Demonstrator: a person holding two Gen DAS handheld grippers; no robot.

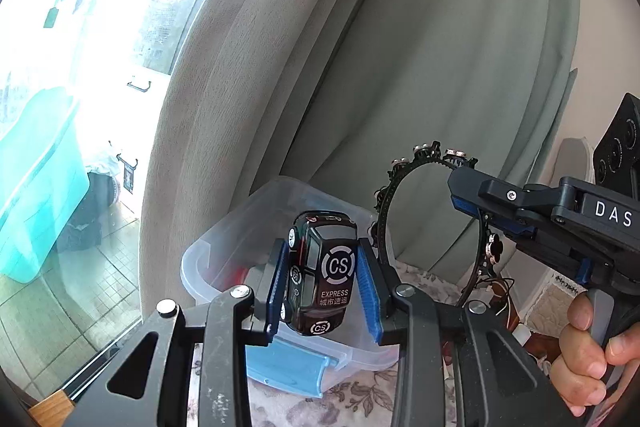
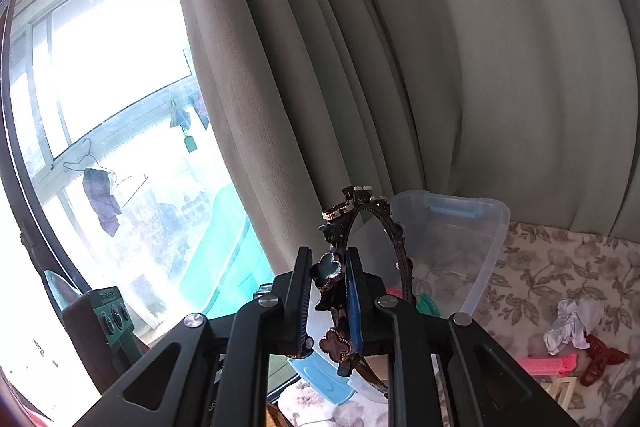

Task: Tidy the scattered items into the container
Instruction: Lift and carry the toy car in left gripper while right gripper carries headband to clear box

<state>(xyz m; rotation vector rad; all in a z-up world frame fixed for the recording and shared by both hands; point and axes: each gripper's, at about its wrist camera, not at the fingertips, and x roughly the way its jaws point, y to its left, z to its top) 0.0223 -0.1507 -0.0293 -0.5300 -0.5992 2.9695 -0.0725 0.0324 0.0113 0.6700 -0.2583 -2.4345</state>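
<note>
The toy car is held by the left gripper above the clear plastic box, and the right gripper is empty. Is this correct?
Not quite. The right gripper is not empty: in the right wrist view its jaws are shut on a black headband with clover ornaments. The rest holds: the left gripper holds the toy car above the clear plastic box.

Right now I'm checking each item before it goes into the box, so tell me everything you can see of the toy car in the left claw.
The toy car is small, glossy and black, like painted metal or plastic. Its roof bears a white ring logo reading CS, with EXPRESS and Chinese characters below; smaller CS marks sit on its side and lower end. It stands on end, tilted, pinched between the blue pads of the left claw, held in the air over the clear plastic container. Only the pads touch it.
</note>
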